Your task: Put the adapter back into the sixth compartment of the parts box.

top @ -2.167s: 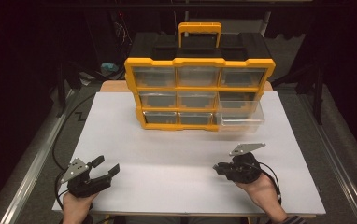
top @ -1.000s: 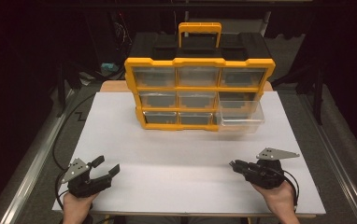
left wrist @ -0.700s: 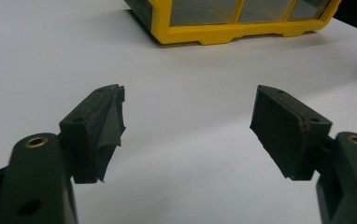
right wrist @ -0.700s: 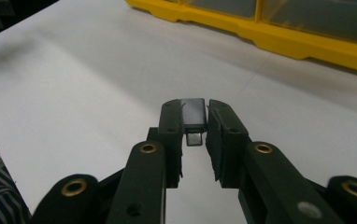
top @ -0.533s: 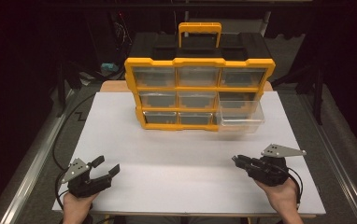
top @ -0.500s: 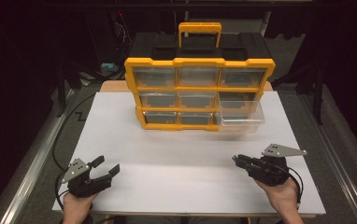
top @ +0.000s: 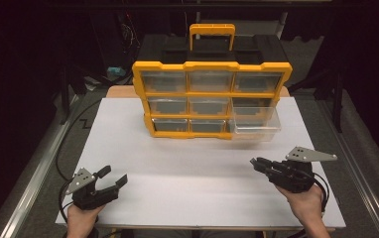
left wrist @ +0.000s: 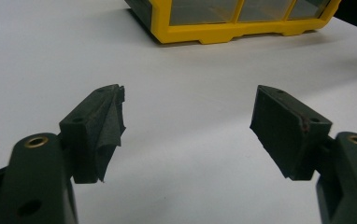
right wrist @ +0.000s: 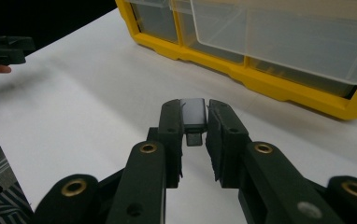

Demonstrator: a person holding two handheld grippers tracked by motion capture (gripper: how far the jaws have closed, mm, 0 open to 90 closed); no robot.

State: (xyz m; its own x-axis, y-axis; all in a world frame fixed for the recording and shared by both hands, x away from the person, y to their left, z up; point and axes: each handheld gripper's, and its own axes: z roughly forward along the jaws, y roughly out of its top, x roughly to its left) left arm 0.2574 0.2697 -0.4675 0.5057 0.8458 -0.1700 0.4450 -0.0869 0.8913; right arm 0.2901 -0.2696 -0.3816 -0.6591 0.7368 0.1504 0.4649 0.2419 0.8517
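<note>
**Already clamped: a small adapter rode between the right jaws**

Plainly the dark adapter [right wrist: 193, 119] was a light, stiff little thing, a smooth rectangular shell with a short metal plug end sticking out below. It sat pinched between the tips of the right gripper [right wrist: 194, 122], flat sides against the pads, plug end pointing back toward the gripper's body. That hold on the broad faces looked the sound one; the smooth casing could slip or twist if caught only by an edge, and the plug end was best left untouched. Ahead of the jaws, and a little above their line, stood the pulled-out clear drawer [right wrist: 289, 35] of the yellow organiser [top: 212, 101].

The left gripper [left wrist: 188, 123] had its jaws wide apart with nothing between them, only bare white table [left wrist: 190, 65] ahead.

Against the high view of a second before, the right hand [top: 304, 201] sat slightly higher in the picture, its gripper pointing the same way. The left hand [top: 81, 218] lay where it had been, and the drawer stood just as far out.
</note>
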